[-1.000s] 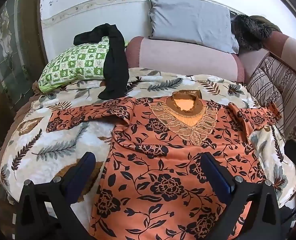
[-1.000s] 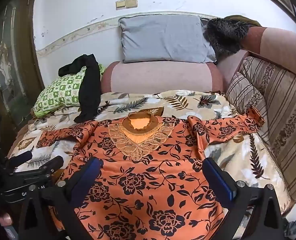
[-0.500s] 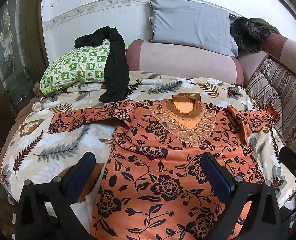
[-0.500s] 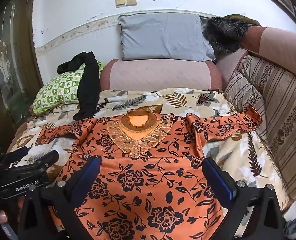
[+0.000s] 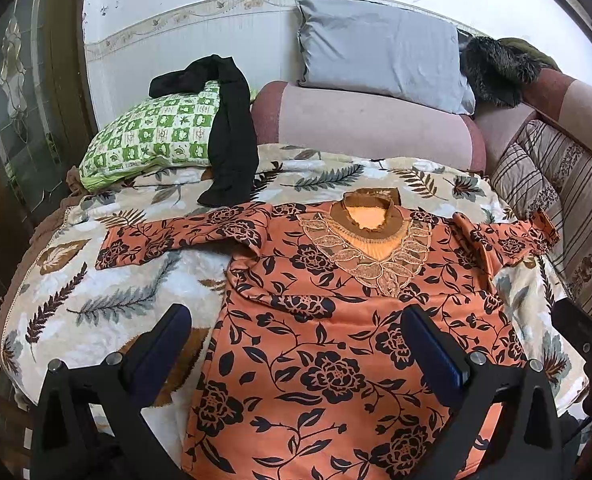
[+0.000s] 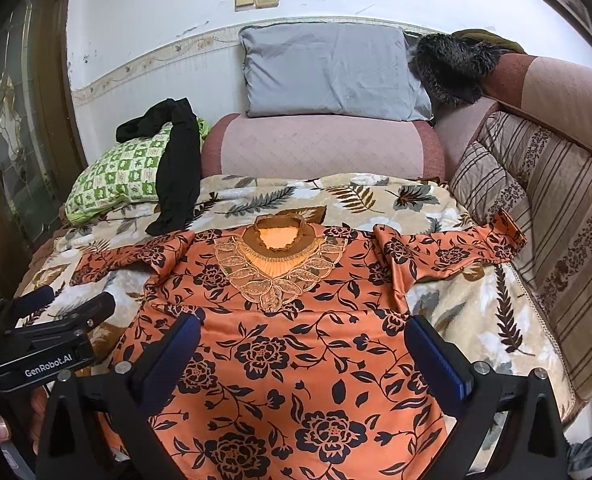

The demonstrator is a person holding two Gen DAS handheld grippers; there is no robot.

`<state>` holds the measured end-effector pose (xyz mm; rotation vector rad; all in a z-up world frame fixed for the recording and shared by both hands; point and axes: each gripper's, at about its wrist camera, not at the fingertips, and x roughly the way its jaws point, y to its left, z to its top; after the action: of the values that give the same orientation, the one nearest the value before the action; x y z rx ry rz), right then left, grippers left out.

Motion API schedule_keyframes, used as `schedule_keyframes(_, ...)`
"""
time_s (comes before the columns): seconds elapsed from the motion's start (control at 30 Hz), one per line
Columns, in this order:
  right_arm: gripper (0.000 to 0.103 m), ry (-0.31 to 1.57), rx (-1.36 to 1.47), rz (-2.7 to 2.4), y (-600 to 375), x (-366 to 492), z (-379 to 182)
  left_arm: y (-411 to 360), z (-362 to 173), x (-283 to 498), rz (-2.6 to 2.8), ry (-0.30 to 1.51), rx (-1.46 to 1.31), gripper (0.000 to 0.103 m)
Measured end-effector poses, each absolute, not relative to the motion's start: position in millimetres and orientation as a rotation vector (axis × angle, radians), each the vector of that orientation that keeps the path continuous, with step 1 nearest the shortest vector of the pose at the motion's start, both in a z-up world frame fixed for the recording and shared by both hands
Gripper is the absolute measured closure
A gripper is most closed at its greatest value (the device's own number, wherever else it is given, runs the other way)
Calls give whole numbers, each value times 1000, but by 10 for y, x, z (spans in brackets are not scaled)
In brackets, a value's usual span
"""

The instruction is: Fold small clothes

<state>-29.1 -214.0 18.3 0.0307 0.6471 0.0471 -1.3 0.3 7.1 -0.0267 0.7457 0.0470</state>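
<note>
both cams eased back slightly; orange floral top flat on leaf-print blanket, left gripper and right gripper wide open, empty.

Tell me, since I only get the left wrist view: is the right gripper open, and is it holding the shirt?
Observer: In the right wrist view the right gripper is wide open over the lower part of the shirt, holding nothing.
Operator: How does my left gripper look from there?
Observer: The left gripper shows side-on at the left edge, fingers apart, off the shirt's left side and over the blanket.
Operator: Anything past the bed's right corner?
Observer: A bluish cloth lies low there; I cannot tell what it is.
</note>
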Motion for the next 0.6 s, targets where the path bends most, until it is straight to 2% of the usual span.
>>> schedule_keyframes(0.6, 0, 647, 29, 49, -2130, -292, 190, 6, 91, -22, 46, 744, -30, 0)
